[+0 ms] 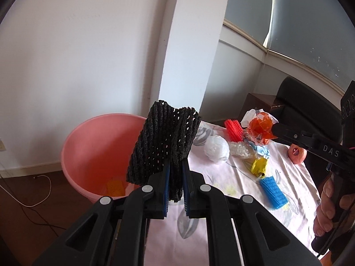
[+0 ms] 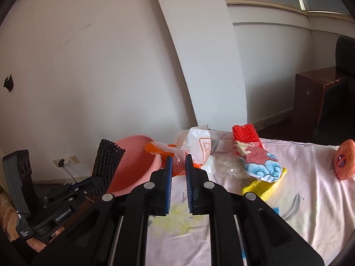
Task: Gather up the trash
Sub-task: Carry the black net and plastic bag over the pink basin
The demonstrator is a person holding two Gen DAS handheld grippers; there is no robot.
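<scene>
My left gripper is shut on a black foam net sleeve, held upright at the table's left edge beside the pink bucket; the sleeve also shows in the right wrist view. My right gripper is shut on an orange and white plastic wrapper, lifted above the table; it also shows in the left wrist view. The pink bucket stands on the floor left of the table, with a yellow piece at its bottom.
On the pink cloth lie a red net sleeve, a white plastic ball, clear wrap, a yellow wrapper, a blue net sleeve and an orange net ball. A wooden cabinet stands behind.
</scene>
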